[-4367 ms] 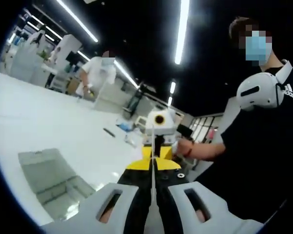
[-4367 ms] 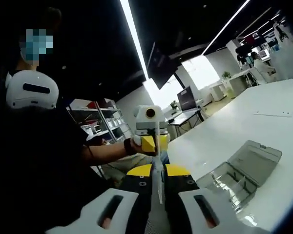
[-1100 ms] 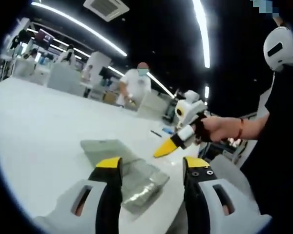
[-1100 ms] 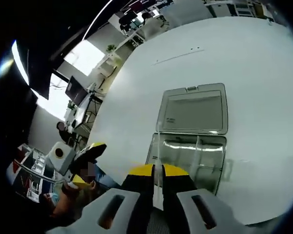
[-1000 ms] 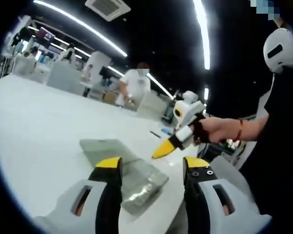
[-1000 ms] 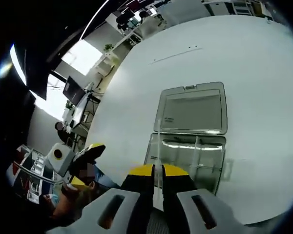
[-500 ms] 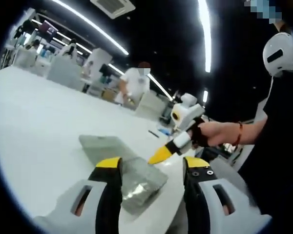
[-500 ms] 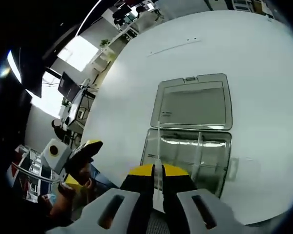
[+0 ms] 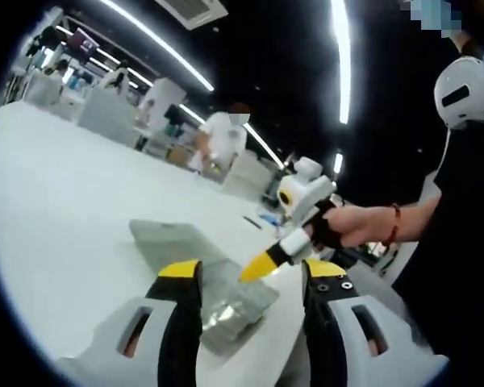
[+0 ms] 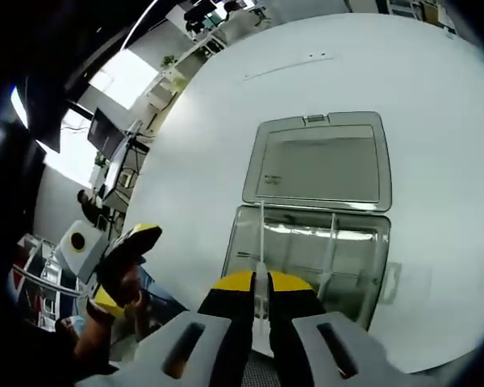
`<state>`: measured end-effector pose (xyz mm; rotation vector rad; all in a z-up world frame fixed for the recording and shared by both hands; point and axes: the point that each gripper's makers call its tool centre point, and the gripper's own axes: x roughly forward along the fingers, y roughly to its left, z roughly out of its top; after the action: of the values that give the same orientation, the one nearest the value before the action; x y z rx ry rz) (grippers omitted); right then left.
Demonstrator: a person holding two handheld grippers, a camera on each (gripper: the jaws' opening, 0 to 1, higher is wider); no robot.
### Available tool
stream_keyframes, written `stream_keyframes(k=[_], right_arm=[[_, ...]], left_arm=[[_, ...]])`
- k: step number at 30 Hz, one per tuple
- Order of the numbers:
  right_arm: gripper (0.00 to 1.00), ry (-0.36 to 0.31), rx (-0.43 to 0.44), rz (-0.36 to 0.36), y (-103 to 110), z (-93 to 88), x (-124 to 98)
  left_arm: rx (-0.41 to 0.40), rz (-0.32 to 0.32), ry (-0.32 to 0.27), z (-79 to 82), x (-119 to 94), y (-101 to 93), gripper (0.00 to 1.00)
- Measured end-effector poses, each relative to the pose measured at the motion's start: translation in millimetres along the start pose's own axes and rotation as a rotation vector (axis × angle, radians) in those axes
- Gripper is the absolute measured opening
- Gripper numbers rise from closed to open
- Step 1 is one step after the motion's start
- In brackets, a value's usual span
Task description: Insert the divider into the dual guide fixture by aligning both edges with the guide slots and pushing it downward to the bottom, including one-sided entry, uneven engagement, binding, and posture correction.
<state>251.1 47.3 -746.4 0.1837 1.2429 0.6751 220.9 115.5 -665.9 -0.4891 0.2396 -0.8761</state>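
My right gripper (image 10: 257,282) is shut on a thin clear divider (image 10: 261,238), seen edge-on and rising from between its yellow tips. The divider hangs over the left part of a clear plastic box (image 10: 351,270) that has guide ribs inside and an open lid (image 10: 323,161) lying flat behind it. In the left gripper view the same box (image 9: 226,298) lies just ahead, and the right gripper (image 9: 258,267) points its shut yellow tips down at it. My left gripper (image 9: 251,279) is open with nothing between its fingers; it also appears at the lower left (image 10: 127,242) of the right gripper view.
The box lies on a wide white table (image 10: 436,89) near its front edge. A hand (image 9: 347,227) with a red wristband holds the right gripper. A person in white (image 9: 223,139) stands at benches far behind. Thin flat items (image 10: 286,68) lie far across the table.
Earlier both grippers held the divider between them; the left has let go and opened. Over the last second the right gripper has carried the divider lower and closer over the box.
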Motion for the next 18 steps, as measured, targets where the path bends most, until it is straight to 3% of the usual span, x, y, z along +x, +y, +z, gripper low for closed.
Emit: stream_keyframes(k=[8,11,18], right_arm=[[0.00,0.033,-0.068,-0.038,3.4,-3.7,8.4],[0.00,0.051,-0.136,-0.081,1.1,-5.3,9.5],[0.01,0.081,-0.156,-0.123,-1.5,-4.4,8.6]], left_arm=[[-0.014,0.012,-0.007,-0.9,-4.0,2.7,0.47],[-0.015,0.009,-0.011,-0.1,-3.7,2.5,0.47],[-0.021,0.009,-0.015,1.8,-3.2,4.3,0.47]])
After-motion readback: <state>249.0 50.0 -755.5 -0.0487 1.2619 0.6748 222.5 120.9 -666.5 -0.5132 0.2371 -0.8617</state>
